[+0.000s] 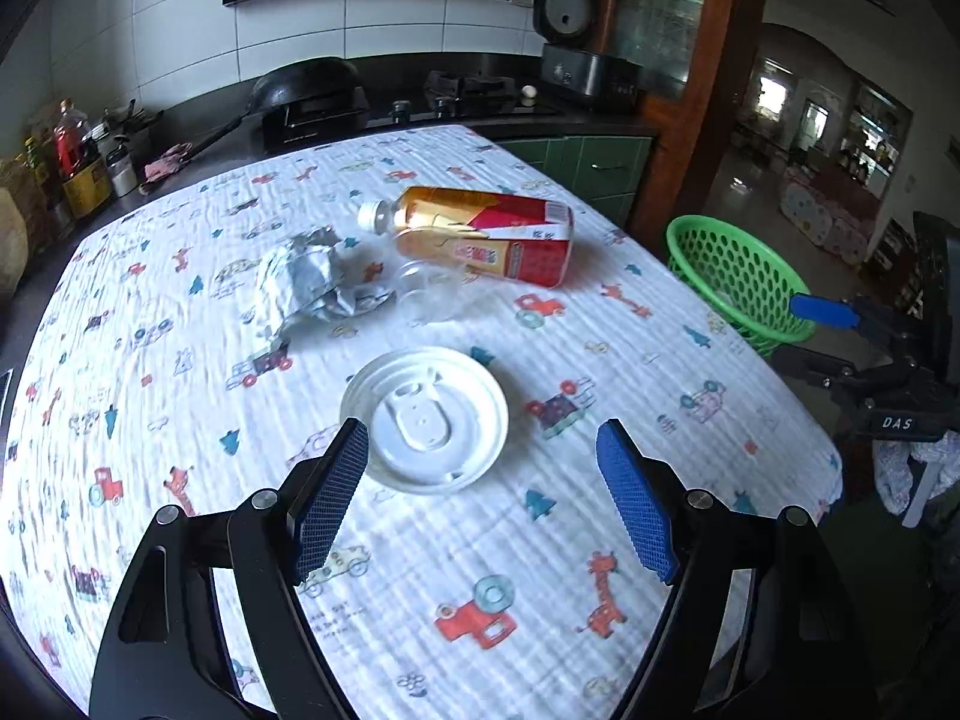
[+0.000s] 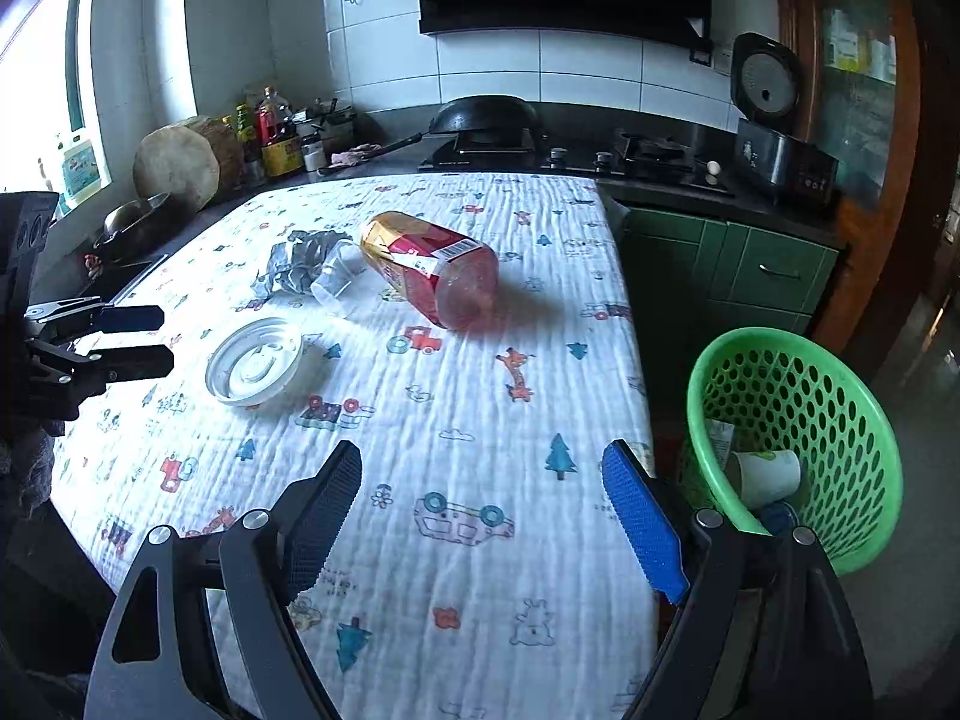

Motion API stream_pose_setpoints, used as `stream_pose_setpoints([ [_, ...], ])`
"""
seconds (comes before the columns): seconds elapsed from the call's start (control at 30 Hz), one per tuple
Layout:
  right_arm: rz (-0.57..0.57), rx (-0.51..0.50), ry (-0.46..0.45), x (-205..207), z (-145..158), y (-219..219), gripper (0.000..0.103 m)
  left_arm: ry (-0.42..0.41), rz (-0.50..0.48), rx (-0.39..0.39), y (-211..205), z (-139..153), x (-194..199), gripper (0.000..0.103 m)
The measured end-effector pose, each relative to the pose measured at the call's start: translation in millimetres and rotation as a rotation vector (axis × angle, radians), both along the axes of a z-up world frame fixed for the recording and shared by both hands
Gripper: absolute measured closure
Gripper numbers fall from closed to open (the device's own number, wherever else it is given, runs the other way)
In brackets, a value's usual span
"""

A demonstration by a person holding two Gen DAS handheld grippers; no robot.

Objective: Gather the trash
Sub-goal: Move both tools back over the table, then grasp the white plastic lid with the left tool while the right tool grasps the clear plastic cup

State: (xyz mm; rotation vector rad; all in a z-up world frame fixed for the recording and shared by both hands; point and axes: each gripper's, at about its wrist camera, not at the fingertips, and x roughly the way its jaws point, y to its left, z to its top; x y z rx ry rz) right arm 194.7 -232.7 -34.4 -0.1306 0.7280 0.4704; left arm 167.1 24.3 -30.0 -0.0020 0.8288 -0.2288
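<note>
Tongs: left (image 1: 480, 498) agape, tilted over lid (image 1: 424, 418) | right (image 2: 483, 516) agape, empty

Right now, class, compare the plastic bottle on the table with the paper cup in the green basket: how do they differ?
1. The plastic bottle lies on the patterned tablecloth; the paper cup is already inside the green basket.
2. The bottle is clear with a red and gold label; the cup is plain and pale.
3. The bottle looks larger than the cup.

Both lie on their sides, and both are trash.
</note>
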Motion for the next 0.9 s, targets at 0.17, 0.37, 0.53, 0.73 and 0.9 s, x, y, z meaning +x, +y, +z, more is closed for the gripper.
stream_pose_setpoints([
  [0.17,0.043,-0.011,0.023,13.8,-4.8,22.6,0.023,0.039,0.025,0.003,20.0,-17.3,0.8,0.025],
  [0.37,0.075,-0.028,0.047,33.1,-10.7,42.7,0.023,0.083,0.016,-0.016,28.8,-33.5,14.7,0.021],
  [0.53,0.096,-0.032,0.054,47.5,-10.8,53.7,0.023,0.116,-0.005,0.014,27.9,-44.5,31.9,0.016],
  [0.73,0.119,-0.035,0.071,60.1,-15.9,67.9,0.023,0.134,-0.001,-0.030,40.0,-49.1,56.4,0.021],
  [0.9,0.139,-0.034,0.074,65.0,-17.0,80.0,0.023,0.183,0.014,-0.062,52.2,-59.8,74.6,0.040],
])
